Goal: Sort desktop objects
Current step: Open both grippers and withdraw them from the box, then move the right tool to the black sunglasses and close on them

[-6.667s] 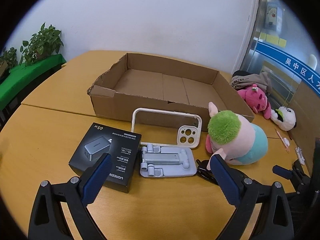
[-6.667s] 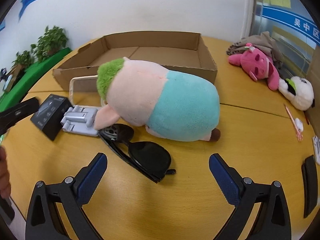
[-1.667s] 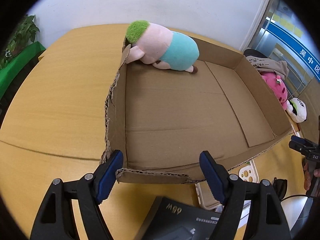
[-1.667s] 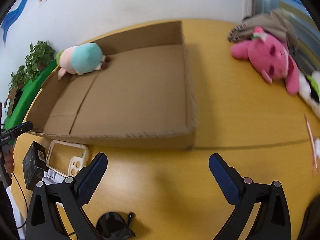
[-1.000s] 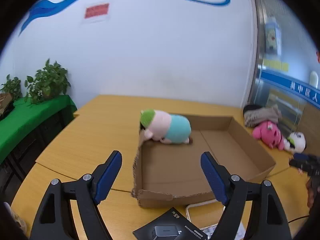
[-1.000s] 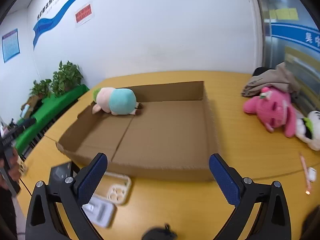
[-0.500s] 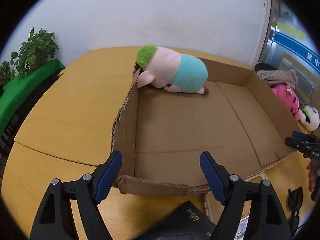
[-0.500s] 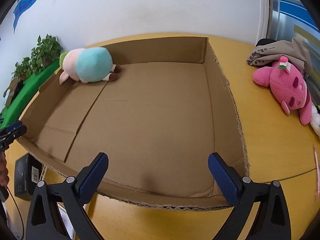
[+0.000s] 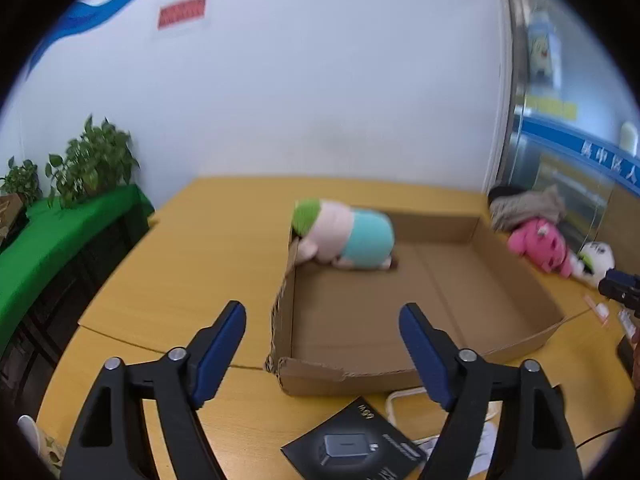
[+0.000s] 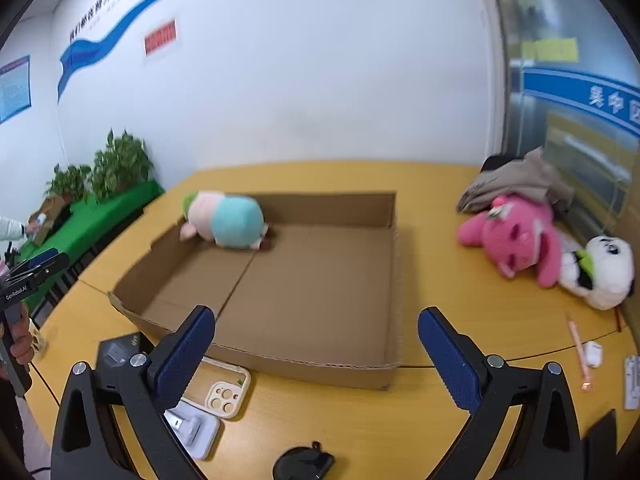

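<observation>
the left gripper (image 9: 322, 330) has its blue-padded fingers (image 9: 222, 344) spread wide with nothing between them, hanging above the yellow table (image 9: 192, 280) at the near left corner of the cardboard tray (image 9: 348, 376). the right gripper (image 10: 316, 340) is likewise wide and empty, above the tray's near wall. inside the tray, in its far left corner, lies the plush toy (image 9: 344, 236) with green hair, pink body and teal trousers, its head against the left wall. on the table just near the tray sit the black charger box (image 9: 356, 448), the cream phone case (image 10: 224, 392) and, nearer, the white phone stand (image 10: 196, 428). a dark pair of sunglasses (image 10: 304, 462) lies nearest. far right on the table, well apart from the tray, a pink plush (image 10: 516, 236) and a panda plush (image 10: 600, 272) lie touching.
</observation>
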`<state>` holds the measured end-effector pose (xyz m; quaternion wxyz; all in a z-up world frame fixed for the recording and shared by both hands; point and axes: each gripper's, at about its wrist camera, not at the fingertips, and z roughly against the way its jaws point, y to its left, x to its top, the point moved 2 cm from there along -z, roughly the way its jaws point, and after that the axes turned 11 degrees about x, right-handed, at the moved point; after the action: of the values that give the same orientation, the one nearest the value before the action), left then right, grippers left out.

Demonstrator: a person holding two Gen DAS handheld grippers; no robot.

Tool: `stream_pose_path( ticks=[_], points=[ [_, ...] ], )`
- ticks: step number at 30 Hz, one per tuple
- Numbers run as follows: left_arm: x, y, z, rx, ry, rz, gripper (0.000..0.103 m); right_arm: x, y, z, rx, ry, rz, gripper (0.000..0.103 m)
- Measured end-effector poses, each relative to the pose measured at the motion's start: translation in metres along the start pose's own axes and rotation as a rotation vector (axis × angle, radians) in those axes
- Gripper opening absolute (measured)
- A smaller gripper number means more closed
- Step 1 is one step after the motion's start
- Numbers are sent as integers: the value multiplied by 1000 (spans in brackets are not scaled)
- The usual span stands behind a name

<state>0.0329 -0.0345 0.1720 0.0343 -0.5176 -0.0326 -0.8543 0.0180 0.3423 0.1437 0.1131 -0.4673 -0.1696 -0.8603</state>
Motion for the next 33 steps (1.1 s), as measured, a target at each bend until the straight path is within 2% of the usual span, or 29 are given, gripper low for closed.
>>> stream_pose_path(
  ticks=[3,5,6,7,8,9,11,13,14,15,16,17,19,21,25,27,30,33],
  points=[
    [-1,6,29,14,-23,44,81,-3,-7,41,-22,-65,-25,103],
    [-9,8,37,23,-1,64,79,-8,-16,55,-24,-75,-58,102],
    [-14,8,37,15,18,73,74,-11,-18,56,-25,-61,-71,88],
    [-20,6,37,-3,35,72,43,-17,-20,53,-22,-28,-82,71],
    [-27,2,36,-22,57,61,23,-22,-20,49,-21,3,-87,19],
    [-35,-3,33,-27,99,43,4,-27,-22,45,-17,35,-95,3],
    [-51,-12,27,-20,157,10,4,-41,-19,38,-16,91,-102,3],
    [-62,-22,28,-42,167,-26,5,-54,-8,31,15,140,-78,4],
    [-65,-27,28,-57,174,-35,12,-59,-2,28,35,157,-63,13],
    [-69,-33,27,-68,189,-45,40,-64,3,26,49,170,-52,55],
    [-72,-38,27,-73,206,-54,77,-69,8,25,49,183,-43,86],
    [-73,-41,26,-73,217,-56,87,-75,13,24,34,182,-42,100],
    [-76,-46,26,-88,224,-41,87,-85,20,25,55,185,-57,103],
    [-81,-52,23,-120,269,-28,87,-98,24,19,110,232,-88,103],
    [-95,-71,19,-213,339,-13,87,-140,20,0,160,362,-215,103],
    [-104,-85,16,-250,391,-44,87,-154,17,-8,198,408,-261,101],
    [-113,-109,19,-307,418,-91,87,-167,10,-21,170,460,-296,101],
    [-113,-130,24,-387,439,-103,86,-177,10,-32,181,515,-319,101]
  ],
)
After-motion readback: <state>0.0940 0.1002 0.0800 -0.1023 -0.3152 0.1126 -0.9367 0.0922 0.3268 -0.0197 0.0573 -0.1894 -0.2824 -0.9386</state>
